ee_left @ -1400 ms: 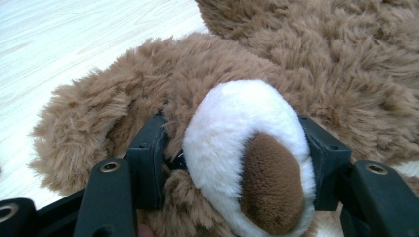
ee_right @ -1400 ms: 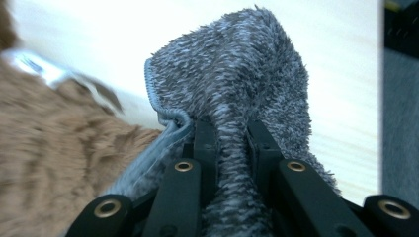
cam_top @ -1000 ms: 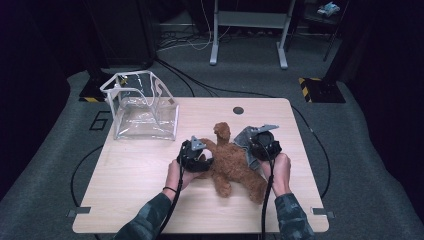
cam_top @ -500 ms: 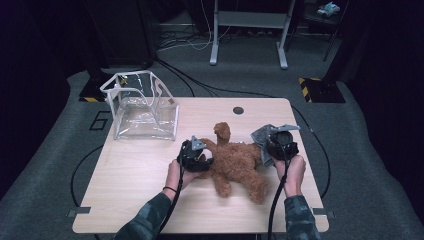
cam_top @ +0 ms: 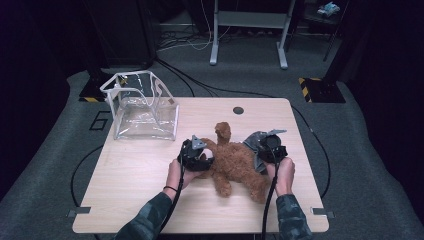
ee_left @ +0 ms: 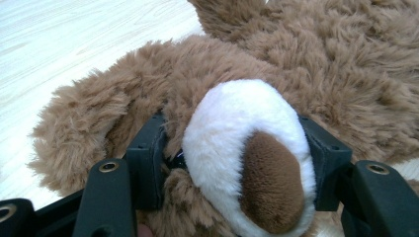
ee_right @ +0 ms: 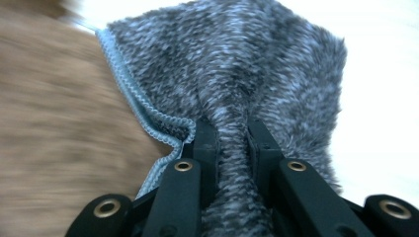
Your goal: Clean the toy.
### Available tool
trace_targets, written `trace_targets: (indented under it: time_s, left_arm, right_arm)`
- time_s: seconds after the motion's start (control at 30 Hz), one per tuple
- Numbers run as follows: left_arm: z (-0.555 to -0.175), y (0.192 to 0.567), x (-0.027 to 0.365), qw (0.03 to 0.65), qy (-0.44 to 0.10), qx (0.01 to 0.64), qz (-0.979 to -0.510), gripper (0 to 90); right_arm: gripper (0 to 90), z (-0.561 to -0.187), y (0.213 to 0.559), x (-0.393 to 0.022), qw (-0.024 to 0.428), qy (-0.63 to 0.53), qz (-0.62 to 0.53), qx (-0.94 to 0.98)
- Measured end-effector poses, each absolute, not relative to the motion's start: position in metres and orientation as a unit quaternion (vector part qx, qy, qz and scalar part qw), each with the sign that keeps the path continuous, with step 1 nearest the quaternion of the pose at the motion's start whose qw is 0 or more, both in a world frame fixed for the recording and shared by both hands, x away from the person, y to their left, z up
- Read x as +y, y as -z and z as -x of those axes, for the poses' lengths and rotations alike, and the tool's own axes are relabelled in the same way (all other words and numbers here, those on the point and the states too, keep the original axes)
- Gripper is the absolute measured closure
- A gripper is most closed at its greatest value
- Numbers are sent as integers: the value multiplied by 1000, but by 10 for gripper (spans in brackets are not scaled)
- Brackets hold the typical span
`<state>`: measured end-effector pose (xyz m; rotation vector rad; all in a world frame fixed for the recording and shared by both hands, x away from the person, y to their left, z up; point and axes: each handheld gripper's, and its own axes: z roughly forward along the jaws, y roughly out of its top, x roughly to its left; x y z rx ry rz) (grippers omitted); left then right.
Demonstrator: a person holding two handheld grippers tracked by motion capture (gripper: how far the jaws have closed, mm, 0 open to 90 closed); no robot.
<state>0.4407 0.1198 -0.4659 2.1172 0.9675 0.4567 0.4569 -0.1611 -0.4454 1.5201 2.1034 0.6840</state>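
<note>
A brown teddy bear (cam_top: 235,167) lies on the wooden table (cam_top: 135,170). My left gripper (cam_top: 197,154) is at the bear's head. In the left gripper view my left gripper (ee_left: 237,158) is shut on the bear's white muzzle (ee_left: 232,133), with a jaw pressed against each side. My right gripper (cam_top: 270,150) is at the bear's right side, shut on a grey fuzzy cloth (cam_top: 255,142). In the right gripper view the cloth (ee_right: 237,64) is pinched into a fold in my right gripper (ee_right: 231,138). The bear's fur (ee_right: 54,123) is blurred beside it.
A clear plastic box (cam_top: 142,105) with a white rim stands at the table's far left. A small dark round hole (cam_top: 238,110) sits near the far edge. Cables trail from both grippers toward the person. Dark floor and a stand lie beyond the table.
My right gripper swung out to the right with the grey cloth, then came back left and lower against the bear. The left gripper and the bear's head stayed put.
</note>
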Motion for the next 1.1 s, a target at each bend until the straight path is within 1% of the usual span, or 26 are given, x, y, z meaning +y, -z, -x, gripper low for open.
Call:
trace_targets:
  time_s: [0.03, 0.07, 0.13, 0.2, 0.3, 0.43, 0.53, 0.57, 0.6, 0.67, 0.77, 0.83, 0.9, 0.97, 1.1]
  left_arm:
    - [-441, 466, 120, 374, -179, 377, -828, 390]
    - [-441, 466, 120, 375, -178, 378, -828, 390]
    - [-441, 466, 121, 375, -177, 378, -828, 390]
    - [-441, 466, 121, 374, -177, 379, -828, 390]
    - [-441, 465, 120, 368, -180, 374, -832, 390]
    - [-441, 465, 119, 367, -180, 377, -831, 390]
    - [-441, 464, 119, 366, -179, 375, -832, 390]
    - [-441, 464, 119, 367, -178, 375, -833, 389]
    - [-441, 464, 119, 367, -177, 375, -833, 389]
    - [-441, 464, 120, 369, -176, 376, -831, 389]
    - [-441, 464, 120, 371, -173, 380, -829, 388]
    - [-440, 462, 119, 365, -176, 377, -833, 380]
    - [-439, 461, 118, 364, -178, 381, -831, 375]
    - [-440, 460, 119, 363, -174, 383, -831, 373]
    - [-441, 458, 116, 357, -174, 389, -831, 369]
  right_arm:
    - [786, -459, 450, -166, 231, -230, -559, 762]
    - [786, -462, 454, -172, 225, -214, -570, 761]
    - [786, -461, 454, -181, 224, -211, -577, 757]
    - [785, -451, 443, -185, 230, -234, -579, 747]
    - [784, -432, 420, -177, 246, -268, -558, 746]
    - [785, -413, 403, -158, 229, -299, -516, 769]
    - [785, -413, 415, -141, 212, -282, -500, 791]
    - [785, -416, 421, -140, 216, -273, -495, 796]
    - [785, -420, 429, -141, 207, -273, -502, 794]
    - [785, -431, 442, -150, 208, -265, -518, 786]
    - [785, -441, 453, -161, 211, -237, -546, 776]
    - [783, -451, 468, -174, 196, -214, -564, 773]
    - [782, -452, 472, -180, 183, -215, -576, 767]
    - [782, -447, 463, -181, 195, -224, -572, 765]
    - [779, -430, 417, -165, 233, -260, -545, 762]
